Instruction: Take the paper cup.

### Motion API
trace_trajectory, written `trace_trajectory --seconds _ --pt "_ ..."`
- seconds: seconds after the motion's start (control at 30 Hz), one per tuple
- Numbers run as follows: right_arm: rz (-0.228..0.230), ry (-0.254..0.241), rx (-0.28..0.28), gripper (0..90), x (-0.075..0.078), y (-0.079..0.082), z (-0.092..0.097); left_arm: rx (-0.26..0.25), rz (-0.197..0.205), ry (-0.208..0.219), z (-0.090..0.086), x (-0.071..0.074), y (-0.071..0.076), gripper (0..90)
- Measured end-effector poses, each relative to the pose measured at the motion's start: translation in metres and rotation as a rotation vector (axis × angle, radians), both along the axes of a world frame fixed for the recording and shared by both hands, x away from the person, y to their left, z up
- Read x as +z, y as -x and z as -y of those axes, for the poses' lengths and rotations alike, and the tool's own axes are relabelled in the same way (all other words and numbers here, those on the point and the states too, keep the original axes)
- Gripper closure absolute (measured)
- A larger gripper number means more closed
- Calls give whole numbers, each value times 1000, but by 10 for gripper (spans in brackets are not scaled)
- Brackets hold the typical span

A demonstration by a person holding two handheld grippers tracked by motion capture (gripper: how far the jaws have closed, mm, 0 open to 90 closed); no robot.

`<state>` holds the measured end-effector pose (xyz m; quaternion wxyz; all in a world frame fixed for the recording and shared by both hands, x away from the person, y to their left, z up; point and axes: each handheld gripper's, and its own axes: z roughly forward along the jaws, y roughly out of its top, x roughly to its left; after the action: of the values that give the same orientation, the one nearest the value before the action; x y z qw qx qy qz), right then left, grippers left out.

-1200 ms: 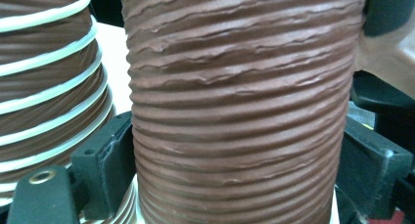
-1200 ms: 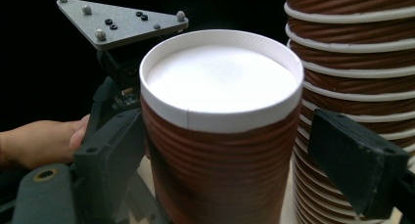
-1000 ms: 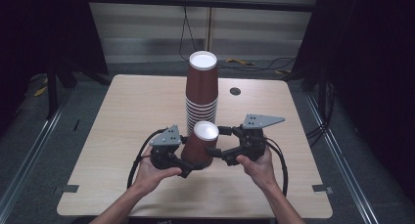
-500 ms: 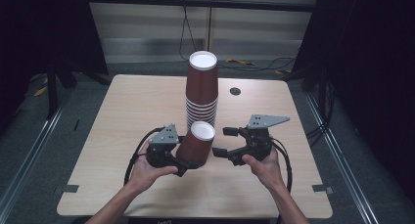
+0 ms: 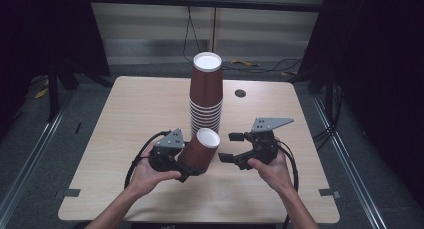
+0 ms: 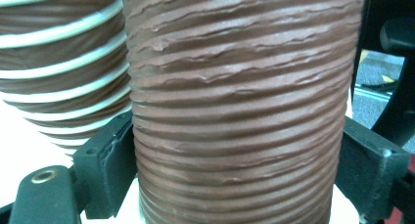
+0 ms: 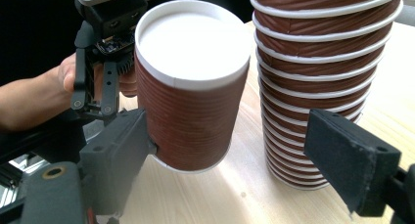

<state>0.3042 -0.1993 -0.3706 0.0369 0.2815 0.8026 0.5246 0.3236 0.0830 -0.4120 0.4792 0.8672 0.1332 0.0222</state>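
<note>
A single brown cup (image 5: 200,150) is clamped tilted in the left gripper (image 5: 185,170) beside the stack (image 5: 205,101); the right gripper (image 5: 230,148) (jaws apart, just been closing) holds nothing; placement is judged next

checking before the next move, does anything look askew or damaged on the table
The single cup clamped in the left tool leans over, upside down like the upright stack behind it. No dents or spills visible.

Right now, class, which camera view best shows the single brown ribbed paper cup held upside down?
The right gripper view: the single brown ribbed paper cup shows whole, white base up. The left gripper view gives only its ribbed wall; the high view shows it small.
</note>
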Motion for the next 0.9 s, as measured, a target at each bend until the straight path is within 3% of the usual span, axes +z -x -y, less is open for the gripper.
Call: trace_trajectory --seconds 0.47,0.9 --pt "-8 109 50 169 -5 -2 -9 -43 -9 -101 1 -3 -2 144" --pt "-14 184 78 151 -9 -1 -14 -70 -5 -162 5 -6 -2 143"
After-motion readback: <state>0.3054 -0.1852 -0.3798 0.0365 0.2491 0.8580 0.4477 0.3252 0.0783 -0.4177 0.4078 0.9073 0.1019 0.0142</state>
